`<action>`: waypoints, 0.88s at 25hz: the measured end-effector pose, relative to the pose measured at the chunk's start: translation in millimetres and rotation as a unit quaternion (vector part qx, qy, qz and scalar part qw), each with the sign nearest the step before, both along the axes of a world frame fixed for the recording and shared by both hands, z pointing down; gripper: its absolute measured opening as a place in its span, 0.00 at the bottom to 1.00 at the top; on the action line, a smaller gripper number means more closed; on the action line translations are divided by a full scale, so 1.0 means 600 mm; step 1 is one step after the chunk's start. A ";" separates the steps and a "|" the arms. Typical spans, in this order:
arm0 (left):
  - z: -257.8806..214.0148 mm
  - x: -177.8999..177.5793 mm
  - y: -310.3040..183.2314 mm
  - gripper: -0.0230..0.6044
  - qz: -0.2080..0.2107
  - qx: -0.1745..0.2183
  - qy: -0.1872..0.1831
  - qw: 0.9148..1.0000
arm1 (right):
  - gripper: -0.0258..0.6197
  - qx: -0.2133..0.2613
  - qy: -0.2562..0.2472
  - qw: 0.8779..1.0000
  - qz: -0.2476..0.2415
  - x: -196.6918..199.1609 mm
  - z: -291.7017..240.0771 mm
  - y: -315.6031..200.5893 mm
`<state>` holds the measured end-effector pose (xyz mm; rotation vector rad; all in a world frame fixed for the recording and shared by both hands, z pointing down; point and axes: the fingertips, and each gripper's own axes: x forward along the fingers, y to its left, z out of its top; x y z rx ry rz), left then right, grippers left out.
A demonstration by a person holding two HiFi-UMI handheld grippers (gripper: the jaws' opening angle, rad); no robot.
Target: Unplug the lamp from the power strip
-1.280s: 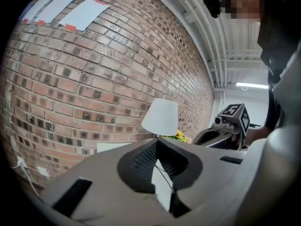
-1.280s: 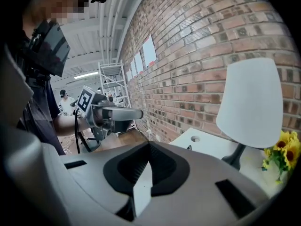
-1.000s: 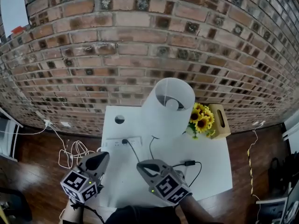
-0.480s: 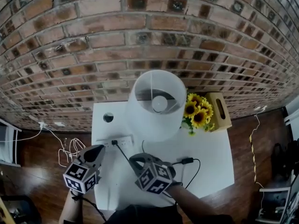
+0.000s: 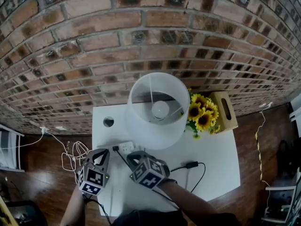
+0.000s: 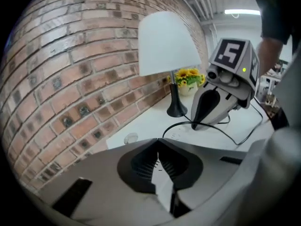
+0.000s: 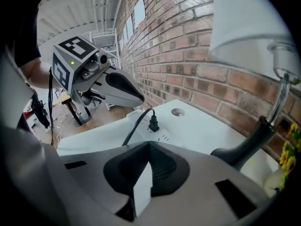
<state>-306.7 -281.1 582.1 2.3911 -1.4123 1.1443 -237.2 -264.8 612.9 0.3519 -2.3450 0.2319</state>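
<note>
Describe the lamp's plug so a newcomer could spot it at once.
Start at the white table against the brick wall. Near its big white lamp lies a white power strip. The plug is the only black thing seated in it, trailing a black cord.

We have lowered both hand-held grippers toward the table (image 5: 214,152). The left hand-held gripper (image 5: 101,154) has advanced toward the far side and now sits just left of the plug (image 5: 115,148) seated in the power strip (image 5: 125,147). Its marker cube has rolled since the first picture. The right hand-held gripper (image 5: 132,157) has shifted left, and its tips now lie at the near edge of the power strip, hiding part of it. The two hand-held grippers stand closer together than before. Our head has moved in over the table, so we see the lamp shade (image 5: 153,124) more from above.
</note>
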 end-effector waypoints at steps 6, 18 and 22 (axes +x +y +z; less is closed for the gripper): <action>0.043 0.014 -0.010 0.12 0.040 -0.030 -0.027 0.998 | 0.04 -0.015 -0.005 1.000 0.017 -0.016 0.016 -0.018; 0.082 0.036 -0.028 0.24 0.093 -0.051 -0.036 0.994 | 0.04 -0.023 -0.001 0.999 0.032 -0.042 0.032 -0.038; 0.087 0.042 -0.033 0.24 0.101 -0.054 -0.029 0.993 | 0.04 -0.024 0.004 0.999 0.029 -0.049 0.037 -0.039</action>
